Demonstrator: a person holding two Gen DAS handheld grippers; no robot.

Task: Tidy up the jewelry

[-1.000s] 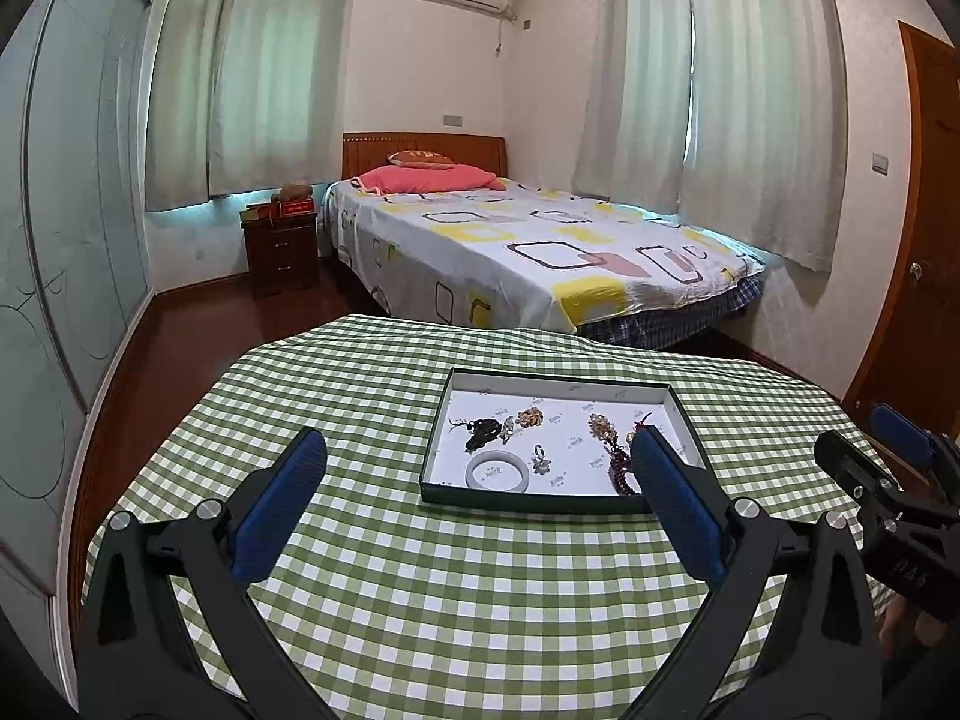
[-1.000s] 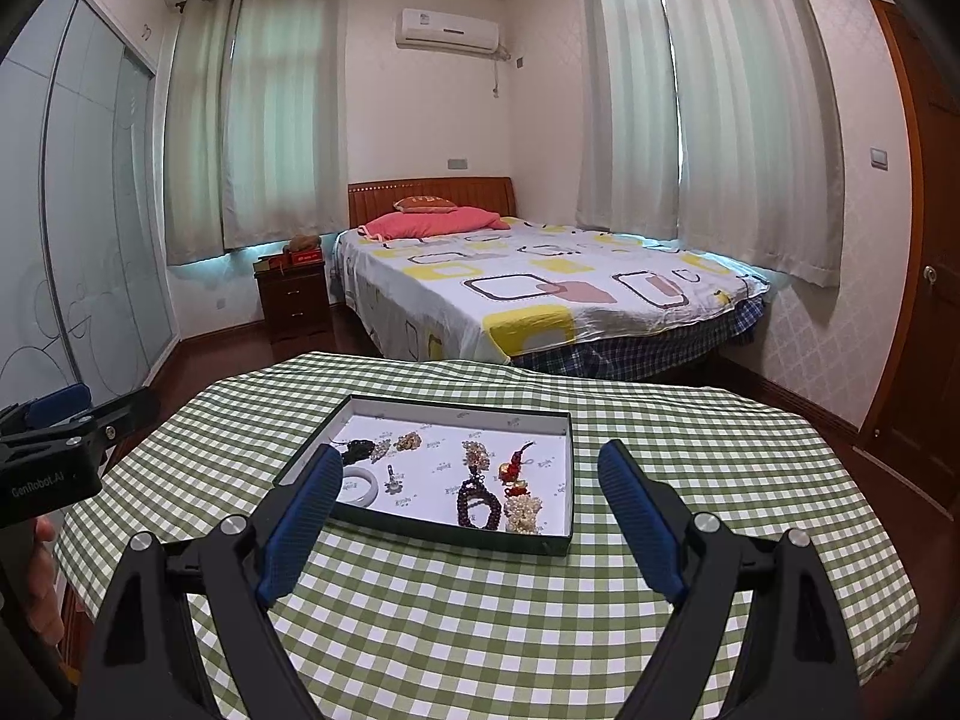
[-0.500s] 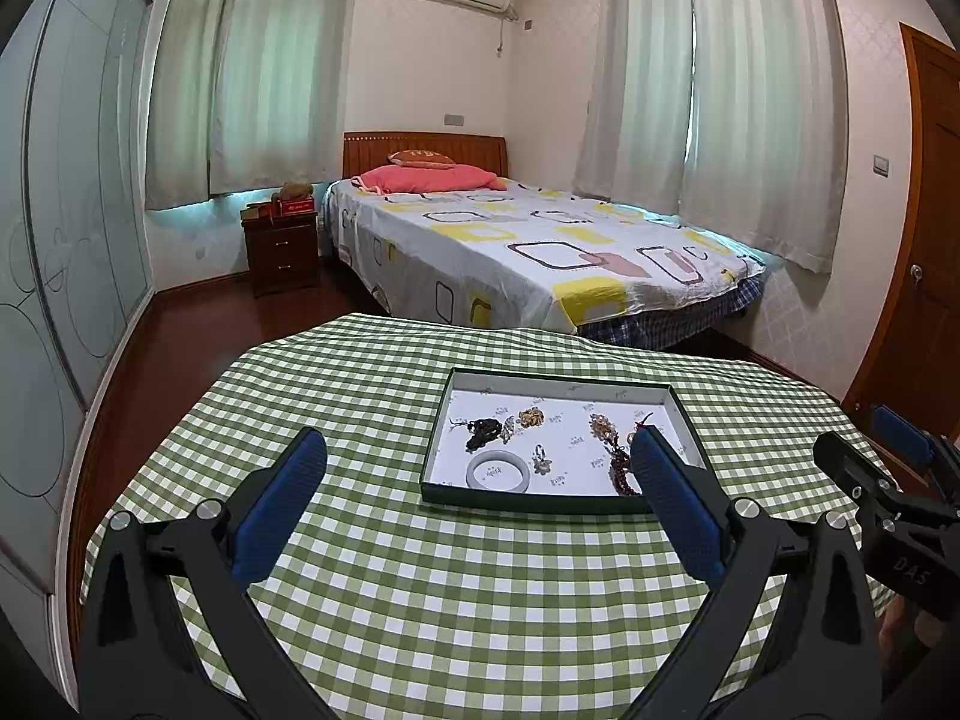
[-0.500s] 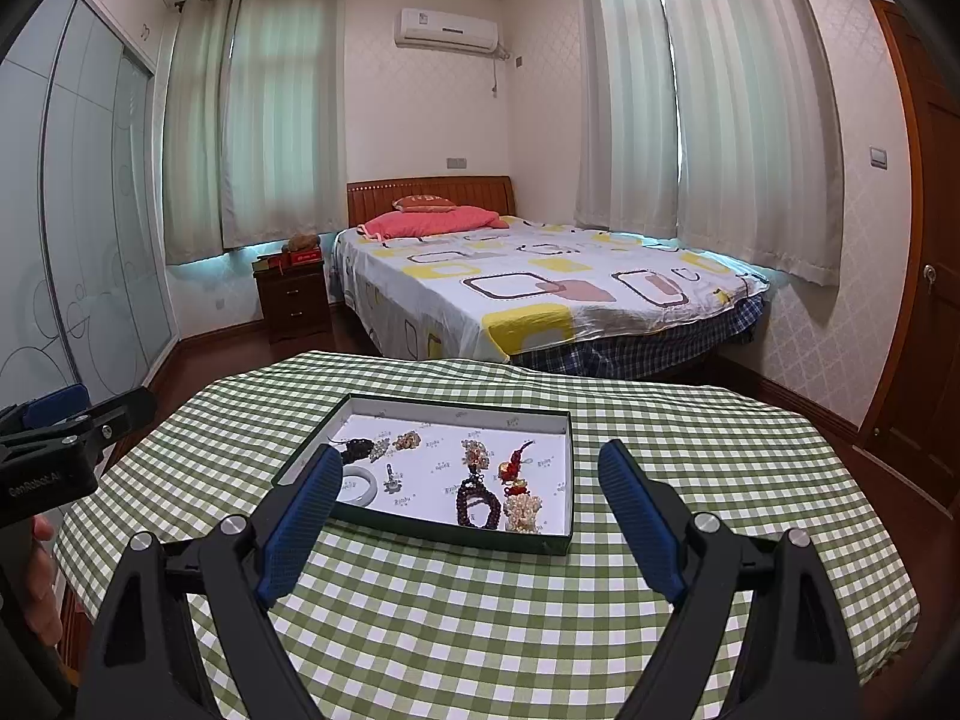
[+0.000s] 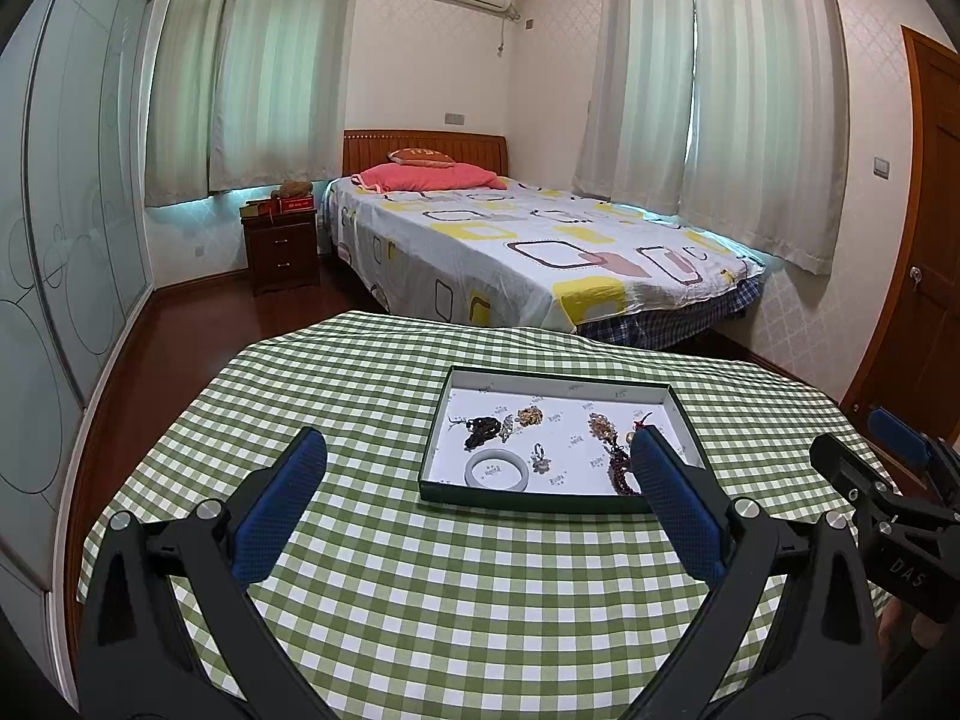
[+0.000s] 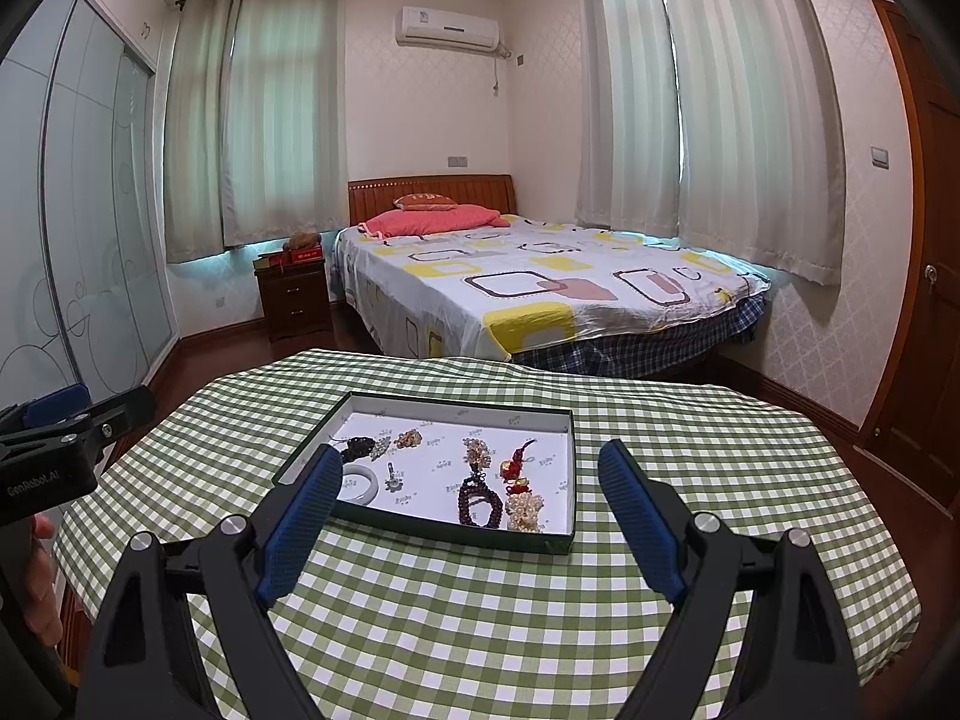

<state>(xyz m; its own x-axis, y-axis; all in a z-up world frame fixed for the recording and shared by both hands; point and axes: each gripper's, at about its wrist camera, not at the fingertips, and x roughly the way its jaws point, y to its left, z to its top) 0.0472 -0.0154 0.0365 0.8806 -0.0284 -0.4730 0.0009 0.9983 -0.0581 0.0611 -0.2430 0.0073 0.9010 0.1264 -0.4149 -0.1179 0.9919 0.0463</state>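
From the left wrist, the left gripper point(image 5: 477, 450) hung with jaws spread wide, gripping nothing, above the checked table point(image 5: 420, 600); the jewelry tray point(image 5: 555, 501) sat toward the table's far edge.

From the right wrist, the right gripper point(image 6: 468, 459) (jaws likewise spread, empty) faced the tray, a white bangle point(image 6: 363, 485) in its near-left corner.

Tray point(image 6: 567, 474) on counter point(image 6: 480, 618), jewelry inside: bangle point(image 6: 360, 485) at near left, bead bracelet point(image 6: 479, 504) at near right. Bed point(image 6: 540, 288) behind counter; nightstand point(image 6: 294, 297) left of bed.
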